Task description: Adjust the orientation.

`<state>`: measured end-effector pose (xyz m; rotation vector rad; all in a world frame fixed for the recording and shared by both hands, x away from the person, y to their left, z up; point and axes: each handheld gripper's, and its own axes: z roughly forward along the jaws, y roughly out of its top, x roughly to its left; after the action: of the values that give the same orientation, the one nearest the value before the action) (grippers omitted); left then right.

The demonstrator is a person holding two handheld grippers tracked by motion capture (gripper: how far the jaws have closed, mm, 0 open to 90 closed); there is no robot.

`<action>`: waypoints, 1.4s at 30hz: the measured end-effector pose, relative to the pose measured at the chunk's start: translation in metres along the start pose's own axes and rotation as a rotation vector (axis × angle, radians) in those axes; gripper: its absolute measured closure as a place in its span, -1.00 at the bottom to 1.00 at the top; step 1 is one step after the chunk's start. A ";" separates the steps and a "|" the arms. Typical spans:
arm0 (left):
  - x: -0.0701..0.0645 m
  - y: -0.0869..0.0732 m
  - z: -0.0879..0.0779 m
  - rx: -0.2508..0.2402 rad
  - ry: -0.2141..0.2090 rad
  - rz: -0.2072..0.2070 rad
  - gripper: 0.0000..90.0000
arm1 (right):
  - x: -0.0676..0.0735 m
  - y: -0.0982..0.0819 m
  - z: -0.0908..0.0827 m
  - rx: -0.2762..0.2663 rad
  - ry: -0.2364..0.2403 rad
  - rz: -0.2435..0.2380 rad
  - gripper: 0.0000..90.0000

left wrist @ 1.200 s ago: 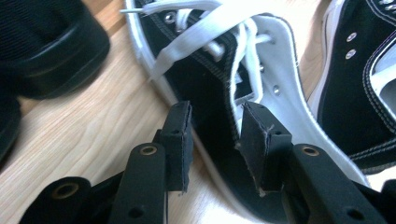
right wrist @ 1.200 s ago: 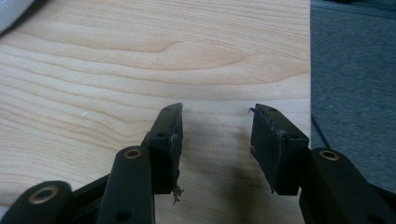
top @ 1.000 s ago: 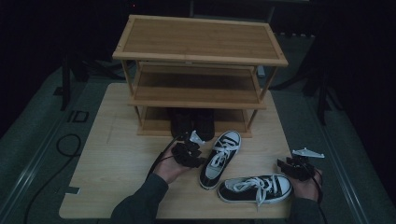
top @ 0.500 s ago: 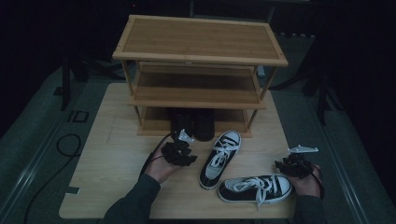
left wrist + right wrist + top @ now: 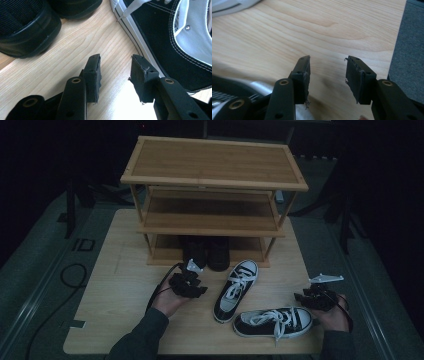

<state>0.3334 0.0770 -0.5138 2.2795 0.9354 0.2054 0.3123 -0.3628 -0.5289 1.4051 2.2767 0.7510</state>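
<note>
Left gripper (image 5: 189, 281) hovers over the table (image 5: 115, 285), jaws parted about halfway, nothing between them. The upright sneaker (image 5: 236, 289) lies just to its right, long axis running toe-to-rack, heel toward the person; in the left gripper view its white sole edge (image 5: 140, 42) sits just beside the right-hand jaw. Right gripper (image 5: 315, 297) is open and empty by the heel end of the second sneaker (image 5: 272, 321), which lies crosswise. Judgement: each hand is nearer its own shoe.

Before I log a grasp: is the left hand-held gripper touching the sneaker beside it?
Apart. In the left gripper view the left hand-held gripper stands open over bare table, and the sneaker lies past its pads with wood showing between.
</note>
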 end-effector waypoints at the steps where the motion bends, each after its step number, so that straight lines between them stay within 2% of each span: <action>1: 0.000 0.000 0.000 0.000 0.001 -0.006 0.34 | 0.002 0.000 -0.003 0.003 0.004 -0.003 0.23; 6: 0.000 0.000 0.000 0.004 0.001 -0.002 0.33 | 0.013 0.003 -0.011 0.011 0.043 -0.025 0.27; 13: -0.001 0.001 0.001 0.009 -0.001 0.001 0.33 | 0.030 0.010 -0.030 -0.018 0.107 -0.058 0.25; 17: -0.001 0.001 0.002 0.011 0.000 0.001 0.33 | 0.039 0.010 -0.038 -0.038 0.126 -0.081 0.18; 21: 0.000 0.000 0.002 0.014 0.003 0.000 0.32 | 0.049 0.007 -0.040 -0.016 0.143 -0.099 0.18; 23: 0.000 0.000 0.002 0.014 0.003 -0.001 0.32 | 0.052 0.005 -0.039 0.013 0.140 -0.107 0.26; 30: 0.000 -0.001 0.004 0.017 0.003 -0.001 0.31 | 0.049 0.001 -0.035 0.091 0.127 -0.080 0.52; 34: -0.001 -0.001 0.006 0.021 0.001 0.000 0.31 | 0.049 0.001 -0.033 0.090 0.127 -0.107 0.83; 36: -0.001 -0.002 0.006 0.023 0.000 0.002 0.31 | 0.052 0.002 -0.031 0.097 0.112 -0.128 0.93; 42: -0.001 -0.003 0.008 0.024 -0.001 -0.001 0.31 | 0.055 0.008 -0.027 0.072 0.070 -0.130 0.97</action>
<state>0.3336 0.0738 -0.5216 2.3010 0.9429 0.1936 0.2788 -0.3172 -0.5042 1.2657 2.4442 0.6935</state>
